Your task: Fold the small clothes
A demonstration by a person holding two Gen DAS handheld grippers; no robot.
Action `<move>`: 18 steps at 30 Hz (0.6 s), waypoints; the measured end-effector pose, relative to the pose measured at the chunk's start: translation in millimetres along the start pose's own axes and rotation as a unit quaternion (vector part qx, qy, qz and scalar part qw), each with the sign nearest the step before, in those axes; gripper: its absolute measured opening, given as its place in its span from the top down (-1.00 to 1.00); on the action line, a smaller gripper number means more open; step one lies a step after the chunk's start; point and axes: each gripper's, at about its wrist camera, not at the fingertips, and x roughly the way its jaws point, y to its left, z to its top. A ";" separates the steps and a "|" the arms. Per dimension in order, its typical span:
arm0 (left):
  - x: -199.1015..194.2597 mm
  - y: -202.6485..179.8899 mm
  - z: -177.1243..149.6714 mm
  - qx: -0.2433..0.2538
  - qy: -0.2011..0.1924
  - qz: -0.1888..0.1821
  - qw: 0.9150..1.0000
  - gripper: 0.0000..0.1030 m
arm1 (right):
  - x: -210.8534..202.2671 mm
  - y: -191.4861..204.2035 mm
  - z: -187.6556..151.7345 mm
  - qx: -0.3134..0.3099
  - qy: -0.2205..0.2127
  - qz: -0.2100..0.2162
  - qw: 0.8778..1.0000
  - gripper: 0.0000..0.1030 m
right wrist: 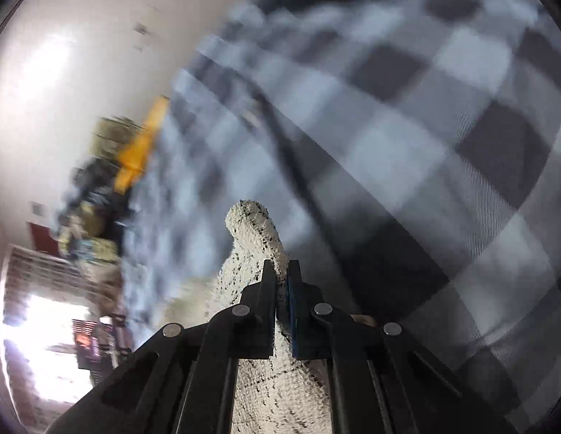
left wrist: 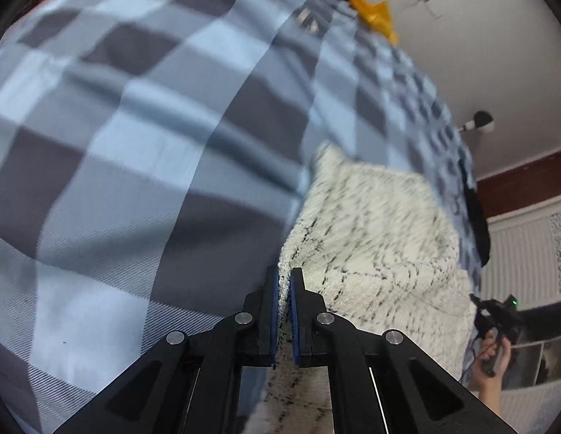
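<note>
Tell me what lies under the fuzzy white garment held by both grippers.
The blue and grey checked bedsheet spreads out around the white garment. What lies directly beneath it is covered by the garment itself and cannot be seen.

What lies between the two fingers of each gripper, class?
Fuzzy white black-flecked garment fabric. The left gripper pinches its edge in the left wrist view; the right gripper clamps a bunched fold in the right wrist view.

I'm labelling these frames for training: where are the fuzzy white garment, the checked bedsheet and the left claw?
fuzzy white garment [left wrist: 374,231], left wrist view, middle of its speckled pile.
checked bedsheet [left wrist: 135,137], left wrist view, a bare grey square.
left claw [left wrist: 284,282], left wrist view, between its fingertips.
</note>
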 end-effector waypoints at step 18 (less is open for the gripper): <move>41.0 -119.1 53.4 0.237 -0.006 0.140 0.961 -1.00 | -63.9 18.8 -18.4 -0.037 -0.058 -0.080 0.994 -0.39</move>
